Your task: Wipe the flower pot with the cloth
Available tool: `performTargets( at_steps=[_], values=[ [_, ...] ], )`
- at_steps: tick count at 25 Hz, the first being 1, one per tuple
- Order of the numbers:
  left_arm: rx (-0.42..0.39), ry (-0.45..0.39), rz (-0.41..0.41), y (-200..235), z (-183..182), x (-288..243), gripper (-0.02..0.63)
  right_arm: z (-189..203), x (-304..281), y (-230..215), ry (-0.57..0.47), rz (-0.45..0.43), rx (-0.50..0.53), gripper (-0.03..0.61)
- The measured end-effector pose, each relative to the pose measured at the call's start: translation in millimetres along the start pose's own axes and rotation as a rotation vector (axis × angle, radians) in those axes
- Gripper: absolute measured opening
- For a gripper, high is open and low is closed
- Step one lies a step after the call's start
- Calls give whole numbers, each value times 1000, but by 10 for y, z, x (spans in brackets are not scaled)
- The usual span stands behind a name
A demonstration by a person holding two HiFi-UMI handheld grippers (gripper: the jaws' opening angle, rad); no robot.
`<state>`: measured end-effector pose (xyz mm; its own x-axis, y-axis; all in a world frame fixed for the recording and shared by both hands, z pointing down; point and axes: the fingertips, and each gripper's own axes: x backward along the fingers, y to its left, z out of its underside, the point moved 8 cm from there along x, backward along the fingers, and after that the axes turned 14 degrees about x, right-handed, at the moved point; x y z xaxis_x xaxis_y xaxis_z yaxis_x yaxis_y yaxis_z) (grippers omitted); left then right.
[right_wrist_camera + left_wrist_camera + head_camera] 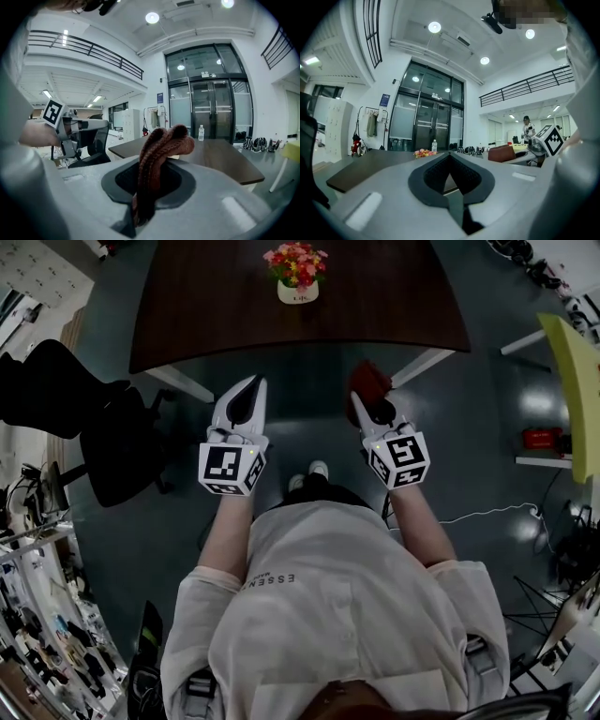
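Risk: your right tongs (364,404) clamp the bunched cloth (161,140), left tongs (251,388) are closed on nothing, and the flower pot (298,292) stands well ahead of both on the surface (394,296), so an unbraced wipe could topple it.

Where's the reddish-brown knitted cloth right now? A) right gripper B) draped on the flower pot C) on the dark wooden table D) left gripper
A: the right gripper has its jaws shut on the reddish-brown knitted cloth; the left gripper is shut and empty.
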<state>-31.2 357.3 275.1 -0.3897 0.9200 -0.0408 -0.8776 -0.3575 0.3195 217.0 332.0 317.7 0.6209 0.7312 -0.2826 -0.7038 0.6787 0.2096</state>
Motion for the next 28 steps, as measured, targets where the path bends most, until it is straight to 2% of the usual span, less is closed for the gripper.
performTargets(
  at_steps=[10,28],
  values=[
    [27,-22,-1,72,59,393,11,7,208,287,-5,56,-6,46],
    [14,-37,10,105,103,656,11,-17,289,552,-11,43,7,48]
  ],
)
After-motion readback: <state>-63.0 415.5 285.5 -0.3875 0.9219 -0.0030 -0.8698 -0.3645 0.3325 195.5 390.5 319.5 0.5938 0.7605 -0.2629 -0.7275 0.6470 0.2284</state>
